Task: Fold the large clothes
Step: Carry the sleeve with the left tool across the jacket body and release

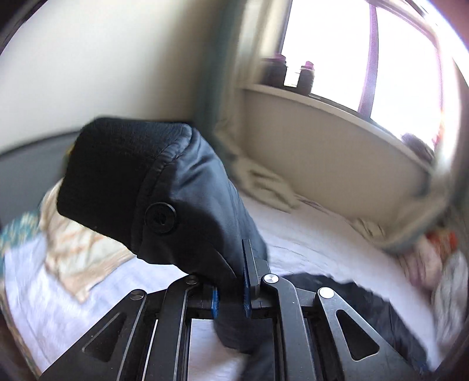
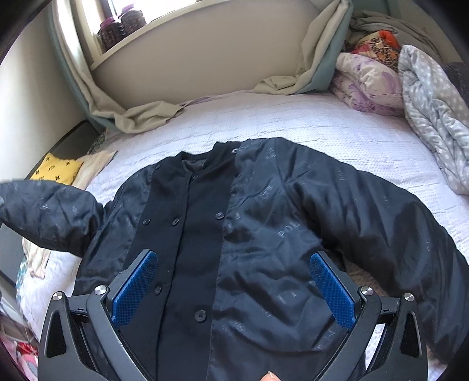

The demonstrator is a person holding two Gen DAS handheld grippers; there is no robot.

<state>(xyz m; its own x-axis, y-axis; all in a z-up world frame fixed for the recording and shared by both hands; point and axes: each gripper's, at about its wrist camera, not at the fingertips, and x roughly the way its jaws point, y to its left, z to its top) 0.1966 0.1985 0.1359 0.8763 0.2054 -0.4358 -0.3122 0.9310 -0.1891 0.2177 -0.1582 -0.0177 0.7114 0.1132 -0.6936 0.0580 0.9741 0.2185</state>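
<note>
A dark navy jacket point(image 2: 249, 228) with a black buttoned front lies face up on the white bedspread point(image 2: 293, 117). My left gripper point(image 1: 231, 281) is shut on the jacket's sleeve point(image 1: 164, 190) near its black ribbed cuff and holds it lifted above the bed. That raised sleeve shows at the left of the right wrist view point(image 2: 49, 214). My right gripper point(image 2: 234, 281) is open and empty, hovering above the jacket's lower front. The other sleeve point(image 2: 395, 234) lies out to the right.
Folded quilts and blankets point(image 2: 395, 73) pile at the bed's far right. A curtain point(image 2: 140, 114) drapes onto the bed under the window sill with jars point(image 2: 123, 23). A yellow cushion point(image 2: 55, 170) and patterned cloth point(image 1: 73, 243) lie at the left.
</note>
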